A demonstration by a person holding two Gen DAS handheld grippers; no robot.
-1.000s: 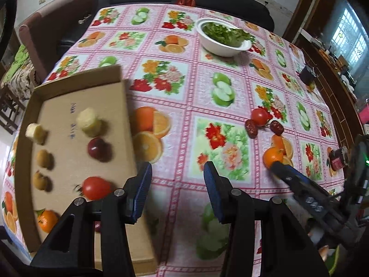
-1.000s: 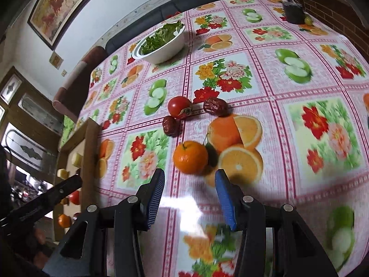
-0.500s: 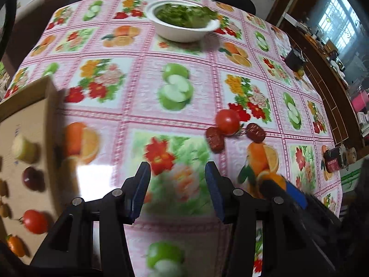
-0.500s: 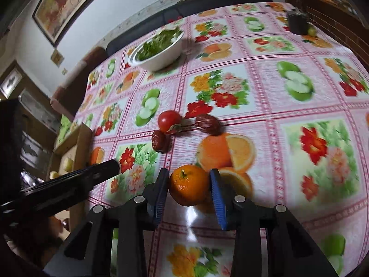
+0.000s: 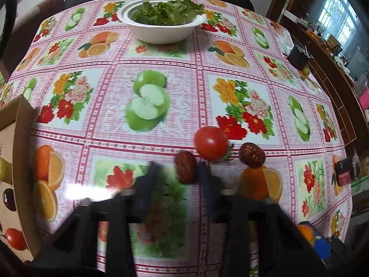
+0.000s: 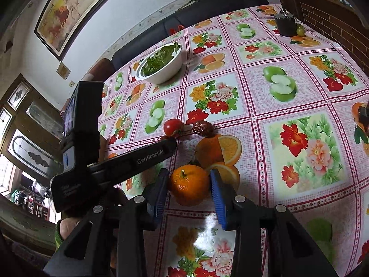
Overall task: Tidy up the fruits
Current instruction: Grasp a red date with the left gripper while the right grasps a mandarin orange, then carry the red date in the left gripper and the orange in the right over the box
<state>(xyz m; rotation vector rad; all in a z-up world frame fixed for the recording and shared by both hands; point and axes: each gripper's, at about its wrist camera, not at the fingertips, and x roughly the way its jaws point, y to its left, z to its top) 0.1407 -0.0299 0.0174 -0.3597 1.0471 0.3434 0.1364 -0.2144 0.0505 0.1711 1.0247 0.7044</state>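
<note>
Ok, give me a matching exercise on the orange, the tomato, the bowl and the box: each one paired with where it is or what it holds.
Things:
1. orange
2. tomato
3. bowl
4. box

Places or states:
a. holds green leaves
b. clamped between the pads of the right gripper
c. on the table between two dates
d. at the left edge of the left wrist view, with small fruits inside

Pairs: 1-b, 2-c, 3-a, 4-d
</note>
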